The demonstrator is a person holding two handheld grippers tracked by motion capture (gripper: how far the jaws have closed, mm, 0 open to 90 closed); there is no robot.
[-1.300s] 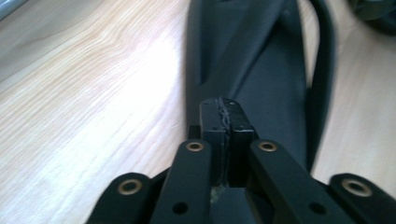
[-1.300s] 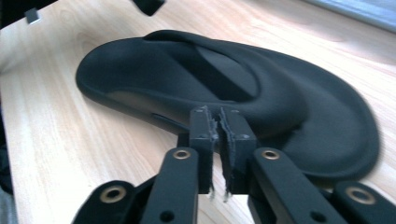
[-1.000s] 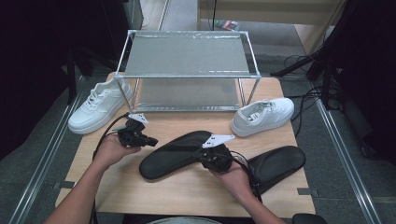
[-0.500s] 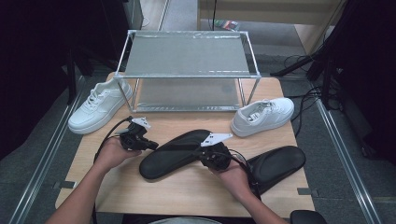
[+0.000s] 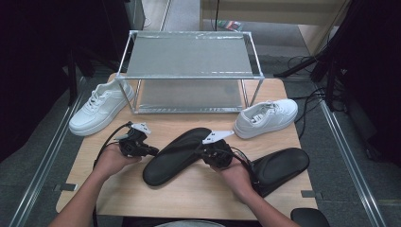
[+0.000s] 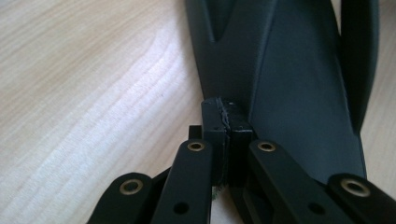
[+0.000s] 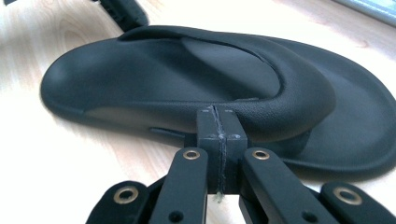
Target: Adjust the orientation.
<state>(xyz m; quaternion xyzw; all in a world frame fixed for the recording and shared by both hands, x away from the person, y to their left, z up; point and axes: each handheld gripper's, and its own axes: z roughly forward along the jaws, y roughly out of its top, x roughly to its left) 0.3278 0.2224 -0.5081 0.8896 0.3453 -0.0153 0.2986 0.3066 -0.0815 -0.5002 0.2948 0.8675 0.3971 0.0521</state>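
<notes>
Right now I am looking down on the wooden table (image 5: 198,189), where a two-tier metal rack (image 5: 189,71) is standing at the far side; both of its grey mesh shelves are bare. A white sneaker (image 5: 97,108) is sitting just left of the rack, partly off the table's edge, and a second white sneaker (image 5: 265,117) is sitting at the rack's right front corner.

Nearer to me, a black slipper (image 5: 177,153) is lying slantwise in the middle of the table, and I am flanking it with both tools. My left gripper (image 5: 152,151) is pointing at its left edge with jaws pressed fully together, nothing between them; in the left gripper view the tips are sitting right at the slipper's smooth, matte, moulded rim. My right gripper (image 5: 201,152) is likewise clamped flat on itself, tips just at the slipper's right side, where the right gripper view is showing a rounded toe, a faintly pebbled strap and a broad curved sole. Whether either tip is actually touching, I cannot tell.

A second black slipper (image 5: 279,168) is lying at the right, partly under my right forearm.
</notes>
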